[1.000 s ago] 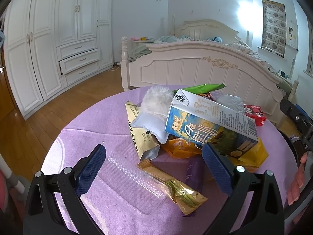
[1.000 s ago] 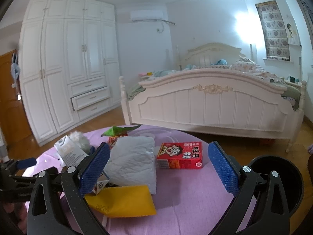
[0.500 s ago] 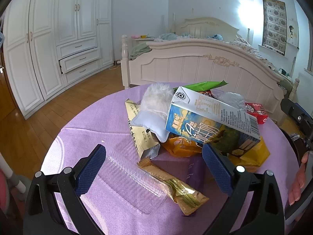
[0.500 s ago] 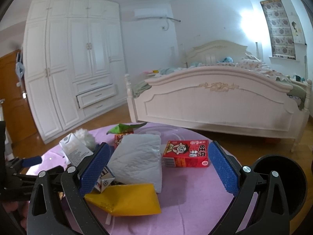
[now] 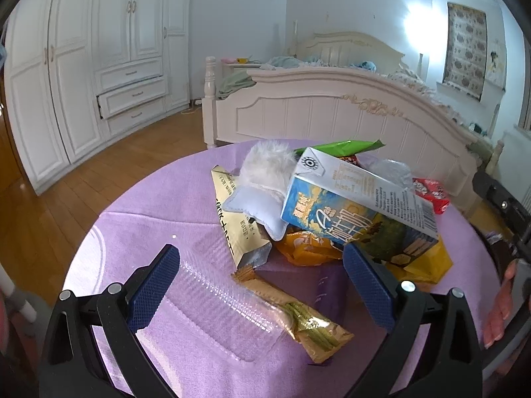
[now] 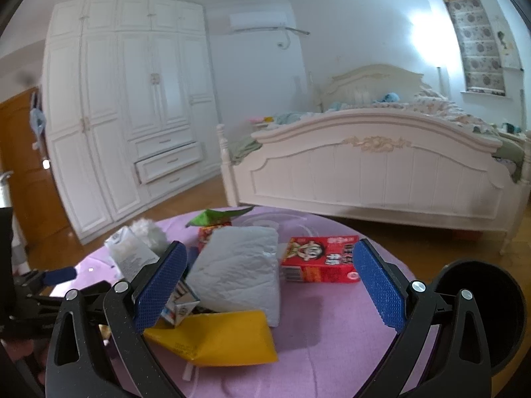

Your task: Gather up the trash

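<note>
A pile of trash lies on a round table with a purple cloth (image 5: 139,232). In the left wrist view I see a blue milk carton (image 5: 358,212), a gold packet (image 5: 235,225), a gold snack wrapper (image 5: 298,318), a clear plastic tray (image 5: 212,301) and a white fluffy item (image 5: 265,165). My left gripper (image 5: 259,285) is open above the tray and wrapper, holding nothing. In the right wrist view a white crumpled bag (image 6: 239,268), a red box (image 6: 322,258) and a yellow packet (image 6: 215,338) lie on the cloth. My right gripper (image 6: 265,285) is open and empty over them.
A black round bin (image 6: 478,311) stands just beyond the table's right edge. A white bed (image 6: 375,165) is behind the table and a white wardrobe (image 6: 126,122) stands at the left. The left gripper shows at the left of the right wrist view (image 6: 56,275).
Both cameras have tilted or moved slightly; the trash sits lower in the right view and the room shows more. Nothing was taken hold of.
</note>
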The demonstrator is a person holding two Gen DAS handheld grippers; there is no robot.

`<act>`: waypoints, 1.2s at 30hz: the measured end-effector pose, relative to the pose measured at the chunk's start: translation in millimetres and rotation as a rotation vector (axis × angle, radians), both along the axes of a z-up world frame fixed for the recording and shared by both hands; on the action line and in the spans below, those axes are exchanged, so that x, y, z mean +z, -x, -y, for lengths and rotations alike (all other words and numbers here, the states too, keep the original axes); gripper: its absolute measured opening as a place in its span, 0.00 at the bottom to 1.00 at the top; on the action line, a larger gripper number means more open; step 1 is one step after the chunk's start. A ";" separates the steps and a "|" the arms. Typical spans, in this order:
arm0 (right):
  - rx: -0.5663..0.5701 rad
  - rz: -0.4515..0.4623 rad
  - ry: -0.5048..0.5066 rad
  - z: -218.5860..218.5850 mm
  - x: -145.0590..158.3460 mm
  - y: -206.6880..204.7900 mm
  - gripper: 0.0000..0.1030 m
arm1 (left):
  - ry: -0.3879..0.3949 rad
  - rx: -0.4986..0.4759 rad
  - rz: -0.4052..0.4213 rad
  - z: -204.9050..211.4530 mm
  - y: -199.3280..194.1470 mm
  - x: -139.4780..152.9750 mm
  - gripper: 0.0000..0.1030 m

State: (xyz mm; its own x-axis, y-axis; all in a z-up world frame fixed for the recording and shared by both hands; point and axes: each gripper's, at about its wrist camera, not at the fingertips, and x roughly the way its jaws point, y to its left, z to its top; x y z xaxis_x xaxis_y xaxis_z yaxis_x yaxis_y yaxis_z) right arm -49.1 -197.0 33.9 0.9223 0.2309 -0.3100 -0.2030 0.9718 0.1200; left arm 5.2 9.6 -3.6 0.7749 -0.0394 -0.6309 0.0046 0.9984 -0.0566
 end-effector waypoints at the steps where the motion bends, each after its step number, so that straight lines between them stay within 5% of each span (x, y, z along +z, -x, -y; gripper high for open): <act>1: 0.025 0.008 0.011 -2.6 3.2 -0.1 0.96 | -0.003 -0.001 0.007 -2.7 0.6 0.0 0.95; 8: 0.334 -0.027 0.247 -57.7 28.9 -14.9 0.96 | 0.036 -0.048 0.014 -38.0 -8.3 3.3 0.95; 13: 0.462 -0.135 0.433 -104.5 14.3 -33.6 0.93 | 0.058 -0.114 -0.008 -50.3 -24.7 4.4 0.95; 17: 0.478 -0.232 0.513 -124.0 -2.4 -51.5 0.55 | 0.090 -0.145 -0.015 -52.2 -40.0 6.9 0.95; 26: 0.491 -0.300 0.213 -85.6 12.0 -54.1 0.44 | 0.042 -0.230 -0.027 -22.2 -79.2 13.7 0.95; 32: 0.451 -0.328 -0.014 -36.2 26.0 -48.2 0.43 | 0.013 -0.251 -0.112 -9.7 -104.6 0.1 0.94; 36: 0.425 -0.345 -0.129 -13.5 25.3 -46.1 0.42 | 0.068 -0.246 -0.184 -10.3 -117.4 -7.8 0.54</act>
